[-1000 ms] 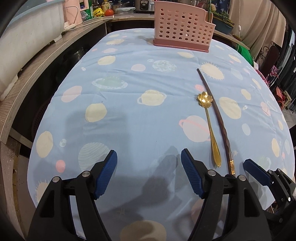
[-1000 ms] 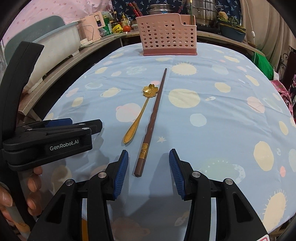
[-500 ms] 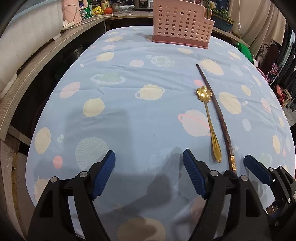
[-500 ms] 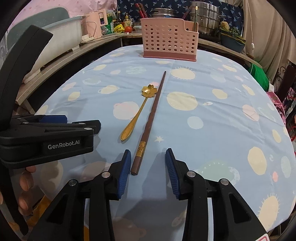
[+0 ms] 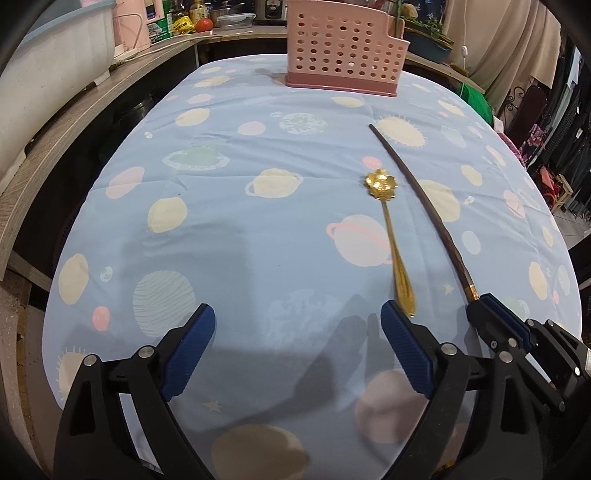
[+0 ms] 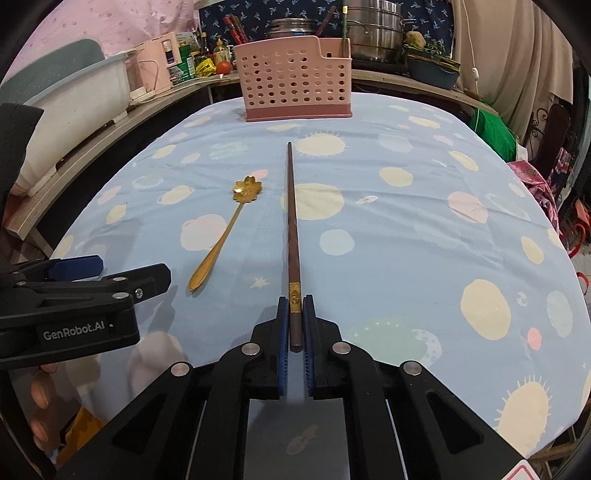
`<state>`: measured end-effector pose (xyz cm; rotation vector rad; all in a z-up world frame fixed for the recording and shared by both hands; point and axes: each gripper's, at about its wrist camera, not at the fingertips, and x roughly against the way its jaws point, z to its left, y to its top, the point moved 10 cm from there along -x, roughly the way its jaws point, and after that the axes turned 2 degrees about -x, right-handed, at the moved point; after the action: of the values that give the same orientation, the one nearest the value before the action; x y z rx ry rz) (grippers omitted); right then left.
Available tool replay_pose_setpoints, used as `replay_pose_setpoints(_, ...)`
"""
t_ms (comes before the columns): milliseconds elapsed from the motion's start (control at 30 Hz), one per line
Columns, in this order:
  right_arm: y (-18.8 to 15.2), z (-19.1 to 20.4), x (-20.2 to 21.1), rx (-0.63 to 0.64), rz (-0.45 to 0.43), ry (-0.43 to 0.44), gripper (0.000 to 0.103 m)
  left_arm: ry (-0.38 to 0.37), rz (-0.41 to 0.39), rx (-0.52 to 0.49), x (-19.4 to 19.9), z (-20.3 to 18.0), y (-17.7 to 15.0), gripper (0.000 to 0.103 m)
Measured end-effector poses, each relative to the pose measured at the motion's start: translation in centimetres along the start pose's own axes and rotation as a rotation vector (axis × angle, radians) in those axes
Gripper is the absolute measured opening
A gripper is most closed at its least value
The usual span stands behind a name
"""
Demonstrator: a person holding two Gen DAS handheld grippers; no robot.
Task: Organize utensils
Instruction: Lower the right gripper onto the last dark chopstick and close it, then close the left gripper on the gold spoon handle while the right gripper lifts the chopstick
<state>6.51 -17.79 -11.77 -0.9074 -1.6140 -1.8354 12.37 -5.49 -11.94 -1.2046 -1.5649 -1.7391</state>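
- The right gripper (image 6: 295, 321) is pressed together on the thick near end of the dark brown chopstick (image 6: 291, 229); its blue pads (image 6: 282, 332) clamp the stick on both sides just behind the gold band.
- The left gripper (image 5: 297, 345) hangs over a bare patch of cloth with its jaws wide and opening, nothing between them; from the right wrist view it shows side-on at the left edge, with a person's fingers (image 6: 38, 391) beneath it.
- The gold spoon (image 5: 392, 242) lies flat on the worktop (image 5: 236, 206), its handle tip just beyond the left gripper's right finger and its flower-shaped bowl pointing away.
- The chopstick runs from the right gripper across the planet-print cloth toward the far end, to the right of the spoon and apart from it.
- Well beyond both utensils, at the far edge of the worktop, stands the pink perforated utensil basket (image 6: 295, 86), upright.
- Behind it, a counter carries steel pots (image 6: 375, 33), bottles and a tomato (image 6: 223, 67).
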Motion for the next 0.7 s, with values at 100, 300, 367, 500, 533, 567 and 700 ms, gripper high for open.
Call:
replay_pose_setpoints(100,0.1,-1.4,0.0,-0.033,-0.004,-0.015,0.007,-0.032,0.011,-0.003,-0.2,-1.2,0.1,0.087)
replay_pose_setpoints(300,0.2,-3.0,0.0,-0.088,-0.002,0.002,0.007,-0.051,0.013,-0.059,-0.8,-3.9,0.3,0.086)
replay_pose_setpoints(367,0.2,-2.8,0.0,-0.081,-0.007,-0.005,0.007,-0.047,0.011,-0.071,-1.0,-4.3,0.4,0.080)
replay_pose_setpoints(500,0.2,-2.8,0.0,-0.080,-0.012,-0.003,0.007,-0.031,-0.004,-0.090,-1.0,-4.5,0.7,0.065)
replay_pose_setpoints(533,0.2,-2.8,0.0,-0.079,-0.013,-0.003,0.007,-0.026,-0.006,-0.092,-1.0,-4.4,0.8,0.061)
replay_pose_setpoints(567,0.2,-2.7,0.0,-0.077,-0.014,-0.003,0.007,-0.024,-0.008,-0.094,-0.9,-4.4,0.8,0.057)
replay_pose_setpoints(700,0.1,-2.7,0.0,-0.070,-0.018,-0.009,0.007,-0.023,-0.013,-0.107,-0.7,-4.4,0.8,0.036)
